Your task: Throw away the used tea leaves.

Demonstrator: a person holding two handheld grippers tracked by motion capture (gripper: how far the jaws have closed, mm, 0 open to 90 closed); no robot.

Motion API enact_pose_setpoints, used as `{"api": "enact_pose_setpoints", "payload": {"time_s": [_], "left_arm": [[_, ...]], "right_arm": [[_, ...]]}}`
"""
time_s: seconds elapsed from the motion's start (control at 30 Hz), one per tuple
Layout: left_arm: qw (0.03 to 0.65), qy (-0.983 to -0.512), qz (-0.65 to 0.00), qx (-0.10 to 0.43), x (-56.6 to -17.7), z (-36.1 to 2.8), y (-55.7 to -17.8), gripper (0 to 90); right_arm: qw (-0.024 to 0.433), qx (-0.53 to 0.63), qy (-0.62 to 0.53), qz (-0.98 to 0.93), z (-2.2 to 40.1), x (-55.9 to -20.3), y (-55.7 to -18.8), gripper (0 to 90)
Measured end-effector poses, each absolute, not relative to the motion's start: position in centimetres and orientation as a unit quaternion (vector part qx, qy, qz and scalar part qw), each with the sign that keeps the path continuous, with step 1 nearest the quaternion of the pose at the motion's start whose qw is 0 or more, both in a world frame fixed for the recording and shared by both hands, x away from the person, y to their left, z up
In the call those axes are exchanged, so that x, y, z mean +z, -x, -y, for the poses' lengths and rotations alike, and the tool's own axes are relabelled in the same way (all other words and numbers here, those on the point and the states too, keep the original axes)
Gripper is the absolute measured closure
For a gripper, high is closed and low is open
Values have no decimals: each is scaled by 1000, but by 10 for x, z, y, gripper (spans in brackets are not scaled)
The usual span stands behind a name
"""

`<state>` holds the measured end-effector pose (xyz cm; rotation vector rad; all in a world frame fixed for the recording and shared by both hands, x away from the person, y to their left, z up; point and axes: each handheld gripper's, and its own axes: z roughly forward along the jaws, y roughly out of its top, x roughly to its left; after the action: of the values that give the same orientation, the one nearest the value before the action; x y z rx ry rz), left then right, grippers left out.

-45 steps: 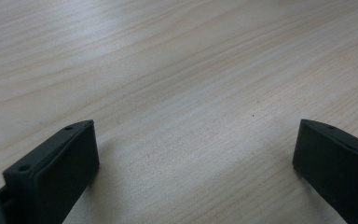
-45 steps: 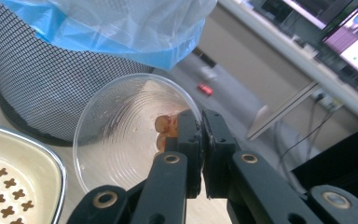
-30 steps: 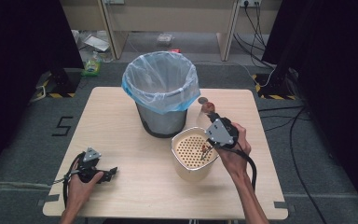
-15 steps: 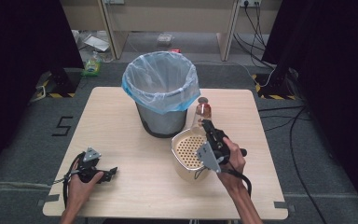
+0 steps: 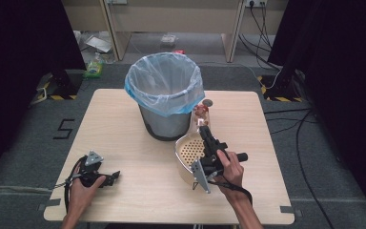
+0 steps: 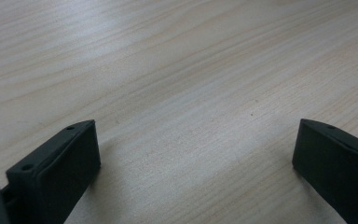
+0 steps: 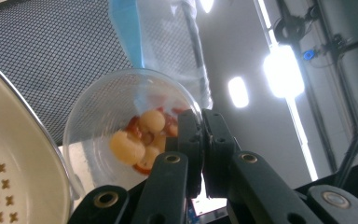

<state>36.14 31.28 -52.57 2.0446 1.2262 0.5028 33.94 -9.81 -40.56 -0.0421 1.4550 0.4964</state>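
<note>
My table (image 5: 124,124) is pale wood, standing on grey floor with dark curtains at both sides. My left tongs (image 5: 108,177) rest near its front left corner, jaws wide apart with bare wood between them (image 6: 191,140). My right tongs (image 5: 202,130) are clamped on the rim of a clear cup (image 7: 121,126) of yellow and red pieces, tilted against the lined bin (image 5: 164,95). The cream colander (image 5: 187,152) sits just below them. My tongs cut off the cup's near edge. Open tabletop lies right of them.
</note>
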Motion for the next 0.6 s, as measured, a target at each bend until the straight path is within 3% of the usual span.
{"api": "enact_pose_setpoints", "payload": {"time_s": [0.6], "left_arm": [[345, -788, -471, 194, -526, -313, -361, 0]], "right_arm": [[747, 194, 53, -634, 90, -421, -335, 882]]}}
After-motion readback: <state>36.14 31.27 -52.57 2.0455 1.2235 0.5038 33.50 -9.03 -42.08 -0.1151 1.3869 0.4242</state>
